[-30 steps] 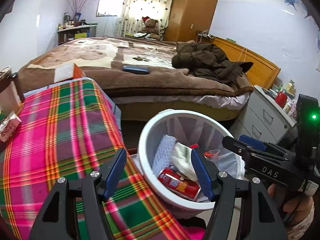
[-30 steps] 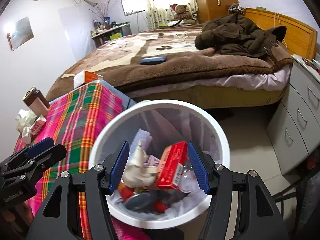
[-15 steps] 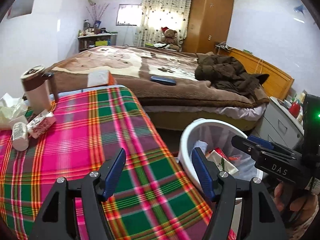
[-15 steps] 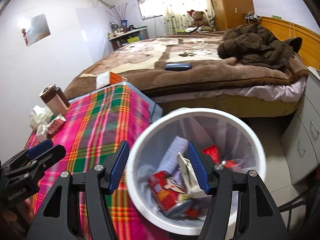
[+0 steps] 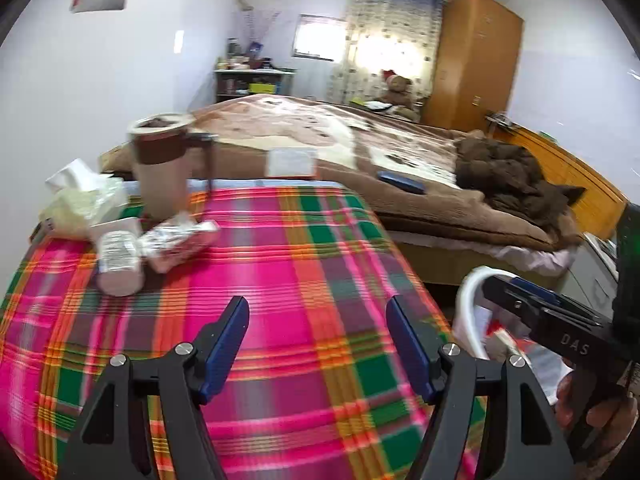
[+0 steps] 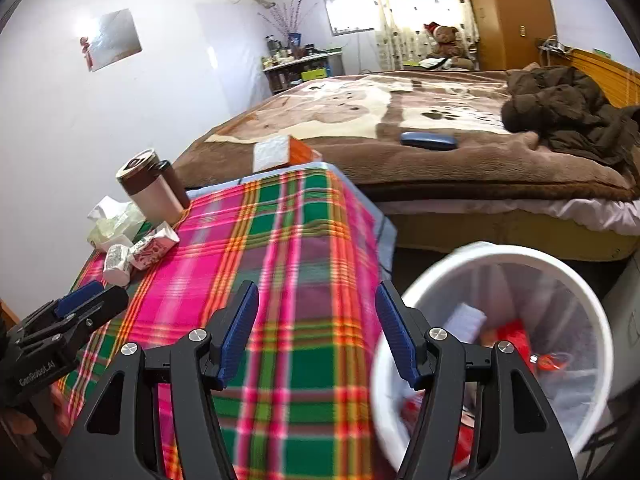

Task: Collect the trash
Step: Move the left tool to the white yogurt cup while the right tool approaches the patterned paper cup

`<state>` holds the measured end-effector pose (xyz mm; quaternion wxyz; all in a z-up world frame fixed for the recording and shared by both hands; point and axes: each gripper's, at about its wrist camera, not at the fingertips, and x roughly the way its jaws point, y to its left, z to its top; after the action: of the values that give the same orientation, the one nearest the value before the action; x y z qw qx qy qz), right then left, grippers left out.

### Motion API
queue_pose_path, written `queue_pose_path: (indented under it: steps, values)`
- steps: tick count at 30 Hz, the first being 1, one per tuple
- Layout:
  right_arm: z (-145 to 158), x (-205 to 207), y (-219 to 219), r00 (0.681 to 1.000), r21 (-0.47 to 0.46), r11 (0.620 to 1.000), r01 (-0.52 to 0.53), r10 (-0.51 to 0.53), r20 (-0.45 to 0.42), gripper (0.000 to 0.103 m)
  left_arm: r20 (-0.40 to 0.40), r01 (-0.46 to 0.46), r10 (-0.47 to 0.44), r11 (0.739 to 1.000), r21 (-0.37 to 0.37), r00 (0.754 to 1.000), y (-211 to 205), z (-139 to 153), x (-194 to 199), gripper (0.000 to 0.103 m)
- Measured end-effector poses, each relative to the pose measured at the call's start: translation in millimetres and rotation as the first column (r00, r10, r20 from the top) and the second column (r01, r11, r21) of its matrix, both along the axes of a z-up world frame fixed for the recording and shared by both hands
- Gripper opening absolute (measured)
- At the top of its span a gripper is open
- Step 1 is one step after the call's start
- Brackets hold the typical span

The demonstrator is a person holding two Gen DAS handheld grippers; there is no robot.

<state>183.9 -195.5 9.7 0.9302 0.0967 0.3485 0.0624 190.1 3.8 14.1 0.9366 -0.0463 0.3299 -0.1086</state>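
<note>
The left gripper hung above a table covered in a pink, green and orange plaid cloth, its blue-padded jaws spread wide with nothing between them. The right gripper was likewise wide open and empty, poised over the near edge of the same cloth.

From the left wrist view, the rubbish left on the table sat toward ten o'clock: a small white bottle lying on its side, touching a crumpled patterned packet just to its right. Behind them, nearer eleven o'clock, stood a tall beige cup with a brown band, and beside it, at its nine o'clock, a pale tissue pack. The picture was blurred, so the labels could not be read.

The white bin stood off the table at about four o'clock in the right wrist view, just beside the table's edge, holding red wrappers and a white block. In the left wrist view only a slice of its rim showed at three o'clock, partly hidden behind the right gripper's body.

Beyond the table, at twelve o'clock, lay a bed with a brown blanket, a dark jacket heaped on it at two o'clock and a blue case near its edge. An orange-and-white box sat at the far end of the table.
</note>
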Motion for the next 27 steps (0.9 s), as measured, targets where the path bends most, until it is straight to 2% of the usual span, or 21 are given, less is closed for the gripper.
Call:
queue_pose_path:
  steps: [6, 15, 18, 27]
  values:
    - [-3, 17, 28, 0.999, 0.035, 0.998, -0.042, 0.042, -0.009, 0.062, -0.020, -0.101, 0.100, 0.994, -0.036, 0.995, 47, -4, 11, 0.073]
    - [-8, 49, 74, 0.992, 0.043, 0.992, -0.118, 0.119, -0.037, 0.062, -0.045, -0.215, 0.214, 0.976, -0.019, 0.976, 102, -13, 28, 0.073]
    - [-14, 61, 88, 0.987, 0.055, 0.989, -0.141, 0.144, -0.066, 0.062, -0.056, -0.240, 0.240, 0.971, -0.002, 0.969, 118, -18, 36, 0.073]
    - [-22, 97, 134, 0.971, 0.105, 0.975, -0.198, 0.210, -0.117, 0.062, -0.100, -0.271, 0.268, 0.962, -0.022, 0.958, 149, -34, 71, 0.073]
